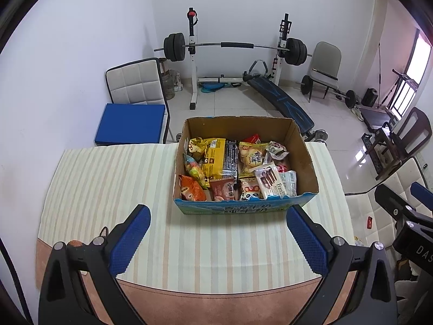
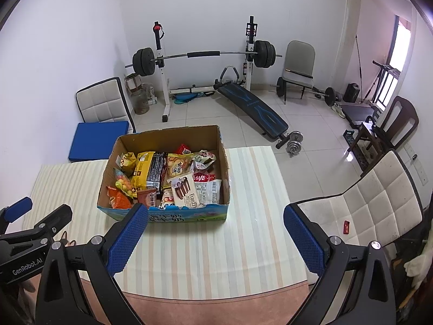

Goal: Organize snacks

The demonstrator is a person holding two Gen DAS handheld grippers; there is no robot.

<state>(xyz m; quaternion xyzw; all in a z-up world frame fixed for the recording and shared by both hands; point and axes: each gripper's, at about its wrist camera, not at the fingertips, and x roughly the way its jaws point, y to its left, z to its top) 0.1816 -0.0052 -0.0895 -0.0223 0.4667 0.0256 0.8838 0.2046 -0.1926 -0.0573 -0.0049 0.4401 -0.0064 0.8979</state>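
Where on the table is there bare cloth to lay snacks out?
Bare striped cloth left of the cardboard box, a strip right of it, and the front between box and both tools. The box itself is packed with snack packets.

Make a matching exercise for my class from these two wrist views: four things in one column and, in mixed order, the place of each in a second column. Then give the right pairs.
Things
1. orange snack bag
2. white wafer pack
3. blue cushion
4. barbell

Places
A. on the seat of the chair beyond the table
B. near left corner of the cardboard box
C. on the white rack by the far wall
D. near right part of the cardboard box

Pairs: 1-B, 2-D, 3-A, 4-C
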